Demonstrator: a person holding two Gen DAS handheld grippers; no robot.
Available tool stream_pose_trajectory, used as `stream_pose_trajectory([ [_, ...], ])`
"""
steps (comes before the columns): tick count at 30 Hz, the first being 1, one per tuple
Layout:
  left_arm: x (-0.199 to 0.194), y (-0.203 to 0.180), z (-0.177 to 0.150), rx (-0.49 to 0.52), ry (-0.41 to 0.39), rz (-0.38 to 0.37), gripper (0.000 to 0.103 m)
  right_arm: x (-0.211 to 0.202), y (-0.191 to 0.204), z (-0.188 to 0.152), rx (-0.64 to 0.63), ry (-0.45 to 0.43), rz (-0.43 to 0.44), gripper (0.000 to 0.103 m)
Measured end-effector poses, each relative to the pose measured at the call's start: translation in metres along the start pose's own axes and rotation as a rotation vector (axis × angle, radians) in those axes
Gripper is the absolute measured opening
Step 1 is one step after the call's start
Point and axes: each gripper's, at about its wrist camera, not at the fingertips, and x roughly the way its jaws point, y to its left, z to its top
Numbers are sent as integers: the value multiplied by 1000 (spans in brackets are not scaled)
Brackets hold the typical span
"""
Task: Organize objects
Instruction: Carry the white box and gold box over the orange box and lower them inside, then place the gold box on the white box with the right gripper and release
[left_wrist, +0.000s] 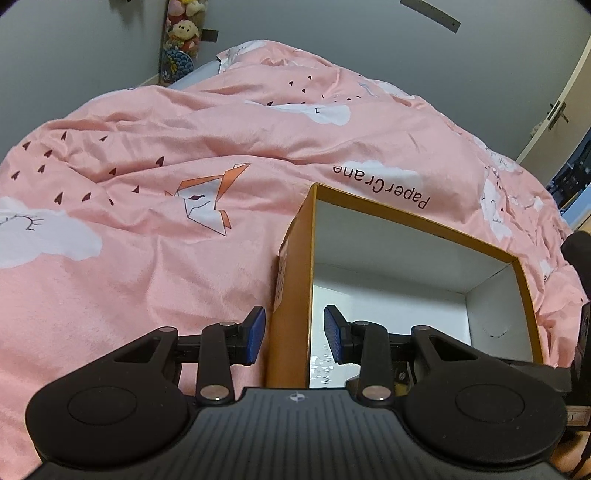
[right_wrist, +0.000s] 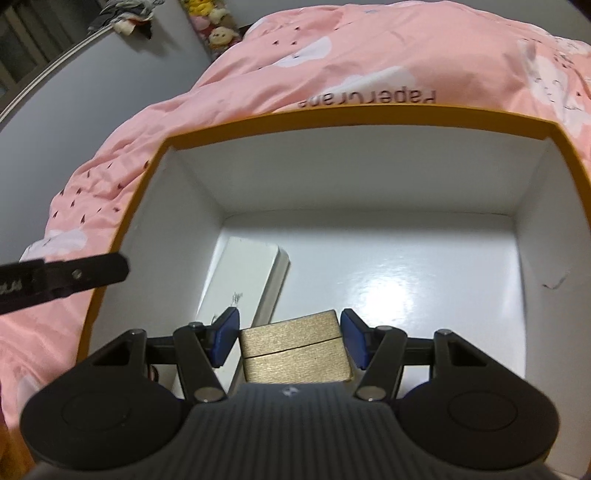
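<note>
An open orange box with a white inside stands on the pink bed cover. My left gripper straddles the box's left wall, one finger outside and one inside; small gaps show on both sides of the wall. My right gripper is inside the box, its jaws on either side of a small gold box that sits low near the box floor, with small gaps showing at both pads. A flat white box lies on the box floor at the left. The left gripper's finger shows at the box's left rim.
The pink bed cover with cloud and paper crane prints fills the area around the box. Plush toys hang at the far wall. A door with a handle is at the right.
</note>
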Motion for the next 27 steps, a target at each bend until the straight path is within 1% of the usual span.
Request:
stream_pose_trajectory([
  [1, 1, 1, 0, -4, -1, -3, 41, 1, 0, 1, 5, 12, 14, 62],
  [5, 5, 4, 2, -13, 2, -9, 41, 1, 2, 2, 6, 32, 13, 62],
  [7, 7, 5, 3, -14, 2, -16, 41, -2, -1, 4, 31, 27, 22, 62],
  [8, 8, 5, 4, -13, 3, -17, 41, -5, -2, 6, 35, 10, 15, 62],
  [11, 11, 5, 5, -8, 6, -20, 40, -14, -1, 18, 42, -82, -29, 62],
  [13, 12, 6, 5, -8, 0, -31, 36, -18, -4, 29, 88, -129, -30, 62],
  [16, 16, 5, 4, -6, 1, -27, 31, -22, -4, 41, 139, -203, -25, 62],
  [18, 18, 6, 3, -9, 4, -31, 29, -20, 1, 48, 161, -253, -34, 62],
  [22, 21, 7, 3, -10, 5, -36, 28, -8, 2, 55, 266, -283, -10, 62],
  [27, 26, 9, 4, -14, 9, -48, 28, 6, 9, 57, 334, -336, -30, 62],
])
